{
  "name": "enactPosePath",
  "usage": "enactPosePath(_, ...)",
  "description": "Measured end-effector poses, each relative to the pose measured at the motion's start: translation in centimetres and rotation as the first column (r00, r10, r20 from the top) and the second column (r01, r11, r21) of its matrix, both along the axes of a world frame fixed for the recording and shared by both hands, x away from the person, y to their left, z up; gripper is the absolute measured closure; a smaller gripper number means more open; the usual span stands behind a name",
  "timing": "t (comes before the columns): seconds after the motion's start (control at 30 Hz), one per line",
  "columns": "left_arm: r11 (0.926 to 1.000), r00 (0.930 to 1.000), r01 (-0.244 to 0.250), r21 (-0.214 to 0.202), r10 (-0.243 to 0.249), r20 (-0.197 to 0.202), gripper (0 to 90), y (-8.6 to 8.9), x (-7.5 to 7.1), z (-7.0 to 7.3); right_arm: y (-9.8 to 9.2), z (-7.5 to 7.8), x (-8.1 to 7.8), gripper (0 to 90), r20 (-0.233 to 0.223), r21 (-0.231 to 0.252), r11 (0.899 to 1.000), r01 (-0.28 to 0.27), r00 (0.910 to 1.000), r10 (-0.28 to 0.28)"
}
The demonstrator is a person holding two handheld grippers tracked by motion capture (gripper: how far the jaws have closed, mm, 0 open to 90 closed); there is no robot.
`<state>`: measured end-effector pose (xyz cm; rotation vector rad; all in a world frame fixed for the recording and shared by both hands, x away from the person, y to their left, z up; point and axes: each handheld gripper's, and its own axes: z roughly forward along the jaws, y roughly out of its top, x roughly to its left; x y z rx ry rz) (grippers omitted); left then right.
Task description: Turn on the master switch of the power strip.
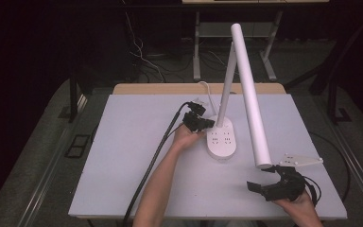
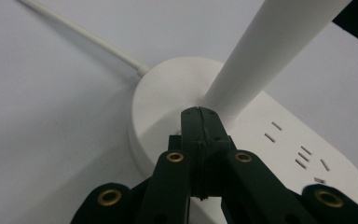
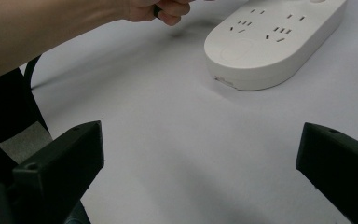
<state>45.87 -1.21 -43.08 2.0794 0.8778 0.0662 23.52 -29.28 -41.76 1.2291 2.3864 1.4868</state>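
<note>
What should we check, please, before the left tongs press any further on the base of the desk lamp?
1. Left tongs shut: ok, jaws closed together with nothing between them.
2. Tip on the lamp base beside the stem: ok; real contact cannot tell.
3. Right tongs open and empty: ok, only the table lies between the jaws.
4. Base flat on the table: ok.
5. Lamp head above the right tongs, touching or apart: cannot tell.
6. White cord free of the tongs: ok.
</note>
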Motion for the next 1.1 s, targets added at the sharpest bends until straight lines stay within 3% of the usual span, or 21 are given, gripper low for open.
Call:
enactPosePath(0.07, 0.9992, 0.9999, -0.006, -0.040, 0.006, -0.013, 90.0, 0.2, 0.1, 0.0, -0.1, 0.0, 0.0, 0.2, 0.003, 0.000, 1.000, 0.004, 1.0000, -0.004)
enactPosePath(0.2, 0.9997, 1.0000, -0.004, -0.025, 0.003, -0.008, 90.0, 0.5, 0.1, 0.1, -0.1, 0.0, 0.1, 0.2, 0.000, -0.001, 1.000, 0.005, 1.0000, -0.005)
enactPosePath(0.37, 0.9951, 0.9991, -0.042, -0.089, 0.043, 0.006, 90.0, 1.0, 0.1, 1.0, -0.2, -0.1, 0.1, 0.2, 0.000, 0.005, 1.000, 0.010, 1.0000, -0.010)
enactPosePath(0.5, 0.9973, 0.9991, -0.032, -0.066, 0.034, 0.028, 89.8, 1.5, -0.1, 1.8, -0.2, 0.0, 0.1, 0.2, 0.000, 0.008, 1.000, 0.012, 0.9999, -0.012)
enactPosePath(0.83, 0.9953, 0.9952, -0.017, -0.095, 0.026, 0.094, 83.4, 3.1, -1.2, 3.9, -0.5, 0.0, 0.2, 0.2, 0.015, 0.015, 1.000, 0.018, 0.9997, -0.018)
enactPosePath(1.0, 0.9968, 0.9918, 0.003, -0.080, 0.008, 0.128, 73.1, 4.7, -2.0, 4.9, -0.5, 0.0, 0.2, 0.2, 0.012, 0.018, 1.000, 0.021, 0.9997, -0.022)
enactPosePath(1.1, 0.9957, 0.9932, -0.005, -0.093, 0.016, 0.115, 58.5, 5.4, -2.6, 5.4, -0.4, 0.0, 0.2, 0.2, 0.009, 0.016, 1.000, 0.023, 0.9997, -0.023)
